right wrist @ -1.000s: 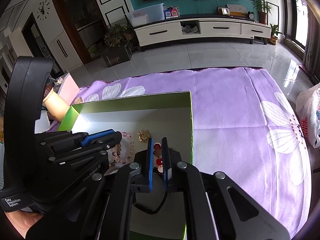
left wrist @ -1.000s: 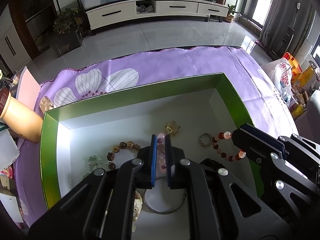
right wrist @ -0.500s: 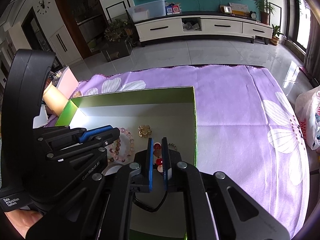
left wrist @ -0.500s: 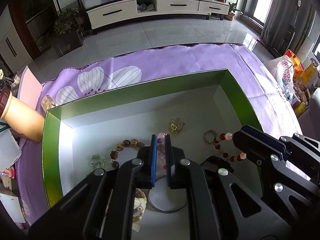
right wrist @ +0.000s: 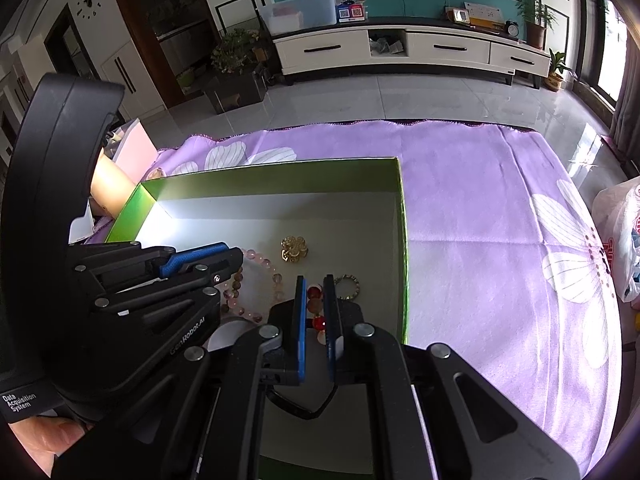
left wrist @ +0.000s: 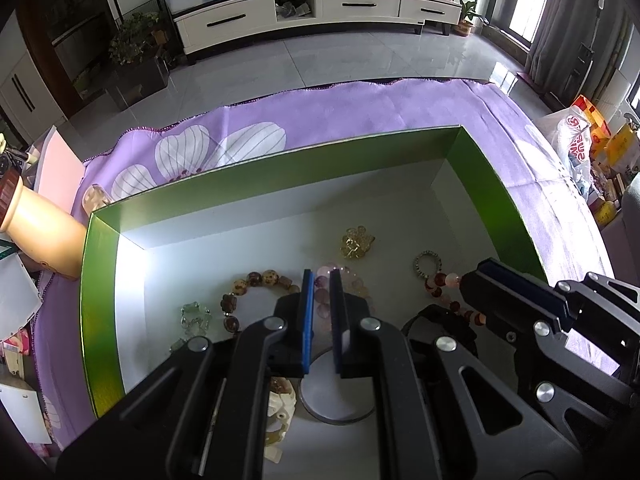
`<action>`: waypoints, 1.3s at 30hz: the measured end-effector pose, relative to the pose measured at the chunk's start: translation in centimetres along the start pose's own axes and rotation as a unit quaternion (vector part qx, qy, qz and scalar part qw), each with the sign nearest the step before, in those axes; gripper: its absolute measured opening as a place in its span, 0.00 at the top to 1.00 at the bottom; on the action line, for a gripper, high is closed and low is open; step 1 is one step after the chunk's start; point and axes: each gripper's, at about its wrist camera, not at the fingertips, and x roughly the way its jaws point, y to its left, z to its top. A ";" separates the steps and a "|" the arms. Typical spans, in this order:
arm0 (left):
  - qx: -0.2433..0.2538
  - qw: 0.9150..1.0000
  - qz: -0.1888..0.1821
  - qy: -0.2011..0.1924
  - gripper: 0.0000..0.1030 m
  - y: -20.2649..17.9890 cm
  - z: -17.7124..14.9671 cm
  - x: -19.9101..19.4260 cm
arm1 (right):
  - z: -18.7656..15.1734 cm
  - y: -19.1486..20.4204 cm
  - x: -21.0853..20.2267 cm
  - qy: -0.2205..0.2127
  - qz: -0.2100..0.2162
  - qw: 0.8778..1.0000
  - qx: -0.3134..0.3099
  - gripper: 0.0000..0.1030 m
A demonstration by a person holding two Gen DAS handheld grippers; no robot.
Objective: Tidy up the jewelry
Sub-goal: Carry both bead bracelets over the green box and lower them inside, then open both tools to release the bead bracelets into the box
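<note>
A green box (left wrist: 100, 280) with a white floor holds the jewelry on a purple cloth. My left gripper (left wrist: 321, 276) has its jaws narrowly apart above a pink bead bracelet (left wrist: 340, 276), not clearly gripping it. My right gripper (right wrist: 312, 280) stands the same way above a red and orange bead bracelet (right wrist: 314, 300), which also shows in the left wrist view (left wrist: 440, 282). A gold flower brooch (left wrist: 357, 242), a small ring (left wrist: 426, 262), a brown bead bracelet (left wrist: 256, 280) and a silver bangle (left wrist: 336, 404) lie in the box.
A tan mannequin arm (left wrist: 40, 228) lies left of the box on the cloth (right wrist: 480, 220). A green crystal piece (left wrist: 194, 316) and a cream carved bracelet (left wrist: 280, 404) lie near the box's front. Bags (left wrist: 580, 144) stand off the right edge.
Both grippers have risen and drawn back a little over the box. The jewelry has stayed in place.
</note>
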 end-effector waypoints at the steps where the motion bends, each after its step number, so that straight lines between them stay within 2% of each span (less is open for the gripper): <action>1: 0.001 1.000 0.002 0.000 0.93 0.0 0.0 0.1 | 0.0 0.0 0.1 0.001 -0.002 1.000 -0.001 0.93; 23: 0.001 1.000 0.005 0.013 0.92 0.4 -0.4 0.8 | -0.1 -0.1 0.7 0.018 -0.021 1.000 -0.004 0.93; 25: 0.000 1.000 0.005 0.011 0.87 0.4 -0.5 0.6 | -0.2 -0.1 0.6 0.020 -0.023 1.000 -0.002 0.92; 27: 0.000 1.000 0.004 0.008 0.74 0.4 -0.5 0.4 | -0.2 0.0 0.3 0.018 -0.025 1.000 -0.002 0.88; 28: 0.000 1.000 0.006 0.005 0.71 0.5 -0.5 0.1 | -0.2 0.0 0.1 0.017 -0.025 1.000 -0.002 0.84; 33: -0.004 1.000 0.009 -0.014 0.48 1.1 -0.7 -2.1 | -0.3 0.0 -1.6 0.009 -0.028 1.000 -0.004 0.82; 34: -0.006 1.000 0.011 -0.019 0.46 1.3 -0.7 -2.8 | -0.3 0.1 -2.2 0.007 -0.029 1.000 -0.005 0.74; 35: -0.008 1.000 0.014 -0.023 0.38 1.5 -0.8 -3.4 | -0.3 0.2 -2.7 0.004 -0.031 0.999 -0.006 0.61; 36: -0.011 0.999 0.017 -0.027 0.28 1.8 -0.8 -4.0 | -0.2 0.3 -3.4 0.001 -0.036 0.999 -0.007 0.53; 37: -0.014 0.999 0.022 -0.033 0.25 2.1 -0.9 -4.8 | -0.2 0.4 -3.9 -0.002 -0.041 0.999 -0.008 0.39; 38: -0.016 0.999 0.025 -0.038 0.21 2.3 -0.9 -5.4 | -0.1 0.5 -4.7 -0.006 -0.049 0.999 -0.009 0.31; 39: -0.022 0.998 0.027 -0.044 0.16 2.7 -1.0 -6.4 | 0.0 0.7 -5.4 -0.007 -0.053 0.999 -0.010 0.28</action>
